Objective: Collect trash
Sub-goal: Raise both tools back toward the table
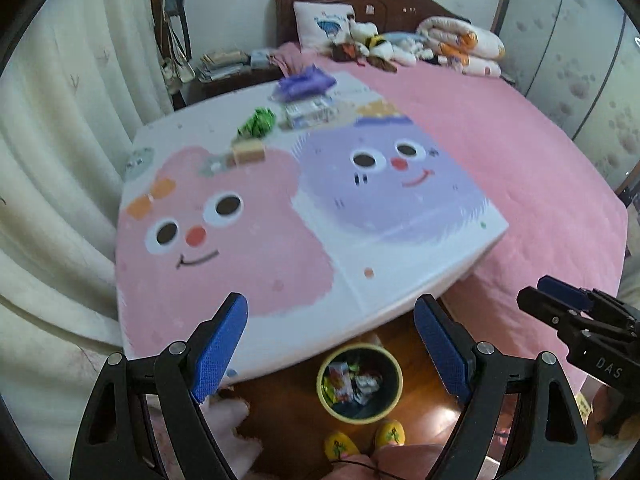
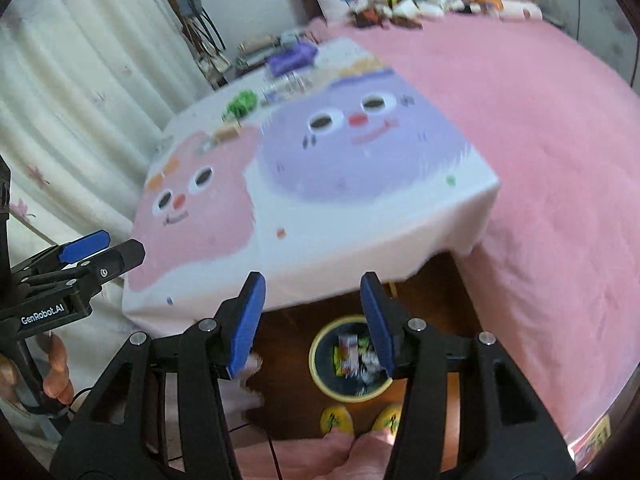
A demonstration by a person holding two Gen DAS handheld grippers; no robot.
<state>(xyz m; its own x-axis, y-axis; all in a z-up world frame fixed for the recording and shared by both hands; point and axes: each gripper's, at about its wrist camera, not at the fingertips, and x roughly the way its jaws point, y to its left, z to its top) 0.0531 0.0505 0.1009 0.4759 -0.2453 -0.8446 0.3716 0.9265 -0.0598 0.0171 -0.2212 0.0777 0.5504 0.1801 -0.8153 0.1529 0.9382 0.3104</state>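
A round bin (image 1: 394,402) with a yellow rim stands on the wooden floor below the table edge and holds several wrappers; it also shows in the right wrist view (image 2: 320,376). On the far side of the cartoon tablecloth (image 1: 256,248) lie a green crumpled wrapper (image 1: 257,121), a tan block (image 1: 249,152), a white packet (image 1: 310,112) and a purple pack (image 1: 306,82). My left gripper (image 1: 332,354) is open and empty above the near table edge. My right gripper (image 2: 314,318) is open and empty above the bin.
A bed with a pink cover (image 1: 520,168) fills the right side, with plush toys and folded quilts at its head. Curtains (image 1: 52,160) hang on the left. The person's yellow slippers (image 1: 362,440) stand next to the bin.
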